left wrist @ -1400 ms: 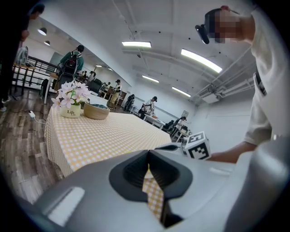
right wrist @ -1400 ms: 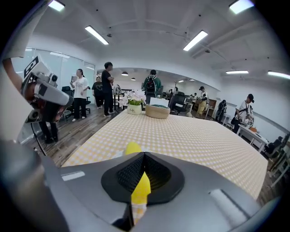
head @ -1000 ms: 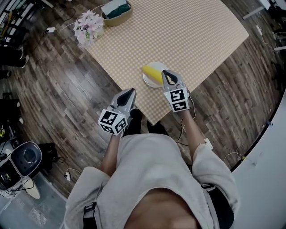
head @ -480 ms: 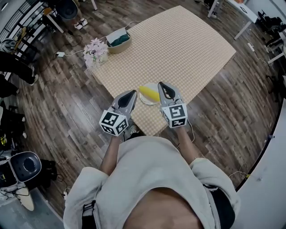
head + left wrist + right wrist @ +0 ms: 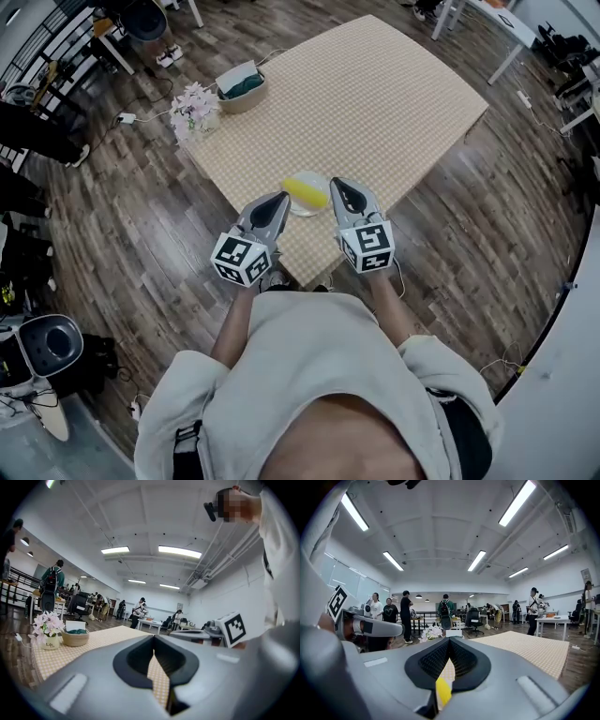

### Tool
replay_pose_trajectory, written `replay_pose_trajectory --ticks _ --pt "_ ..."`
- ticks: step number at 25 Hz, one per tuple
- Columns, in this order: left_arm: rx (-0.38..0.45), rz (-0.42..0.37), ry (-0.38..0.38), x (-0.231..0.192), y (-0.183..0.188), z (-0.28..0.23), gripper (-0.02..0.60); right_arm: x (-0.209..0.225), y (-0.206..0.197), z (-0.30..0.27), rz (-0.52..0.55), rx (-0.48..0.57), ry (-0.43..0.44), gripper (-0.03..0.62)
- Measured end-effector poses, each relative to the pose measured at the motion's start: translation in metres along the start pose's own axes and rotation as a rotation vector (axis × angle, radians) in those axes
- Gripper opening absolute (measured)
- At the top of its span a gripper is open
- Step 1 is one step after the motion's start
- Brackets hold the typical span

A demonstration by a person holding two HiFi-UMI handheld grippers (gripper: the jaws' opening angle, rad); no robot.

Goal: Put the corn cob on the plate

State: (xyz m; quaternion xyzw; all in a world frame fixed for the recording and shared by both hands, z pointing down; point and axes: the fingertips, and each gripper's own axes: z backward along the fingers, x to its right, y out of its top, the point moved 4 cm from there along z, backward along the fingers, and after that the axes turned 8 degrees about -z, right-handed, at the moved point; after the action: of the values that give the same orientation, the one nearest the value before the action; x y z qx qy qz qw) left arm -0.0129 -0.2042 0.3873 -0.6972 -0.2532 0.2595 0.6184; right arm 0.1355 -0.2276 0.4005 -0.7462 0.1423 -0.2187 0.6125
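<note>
The corn cob (image 5: 306, 192) lies across the white plate (image 5: 300, 210), which sits on the checked table (image 5: 375, 94) just inside the corner nearest the person. Nothing holds it.

1 second ago the right gripper (image 5: 337, 185) had its tip at the plate's rim, right against the cob. Since then both grippers have lifted and drawn back toward the person's chest. The right one now hangs above the table's near edge just right of the plate, and the left gripper (image 5: 283, 196) hangs just left of it. The cob has kept its place on the plate throughout.

Both pairs of jaws are clenched on nothing. In the left gripper view the 2 pads meet in a seam with only checked cloth visible behind. In the right gripper view the pads also meet, and the cob shows merely as a bit of yellow far below through the gap under them.

I judge the placing done. The hands are retreating and no further move on the cob seems needed.

Writing is scarce. The flower pot (image 5: 47, 644) at the table's far left corner bears the word "Life", with smaller print beneath too fine to read. Beside it stands a bowl (image 5: 75, 637) holding a teal cloth, unmarked. The cubes on the grippers carry only black-and-white square markers, no letters.
</note>
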Motion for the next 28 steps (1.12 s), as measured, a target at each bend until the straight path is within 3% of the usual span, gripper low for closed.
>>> replay_pose_trajectory --ticks 9,18,28 --pt "0.003 0.014 -0.041 0.008 -0.007 0.016 0.008 -0.028 -0.018 0.033 0.004 -0.028 -0.04 -0.002" --pt "-0.014 0.036 -0.07 0.014 -0.03 0.098 0.008 -0.11 -0.049 0.063 -0.018 -0.053 -0.071 -0.003" --pt "-0.012 0.039 -0.145 0.047 -0.045 0.178 0.008 -0.184 -0.073 0.117 -0.013 -0.059 -0.132 -0.003"
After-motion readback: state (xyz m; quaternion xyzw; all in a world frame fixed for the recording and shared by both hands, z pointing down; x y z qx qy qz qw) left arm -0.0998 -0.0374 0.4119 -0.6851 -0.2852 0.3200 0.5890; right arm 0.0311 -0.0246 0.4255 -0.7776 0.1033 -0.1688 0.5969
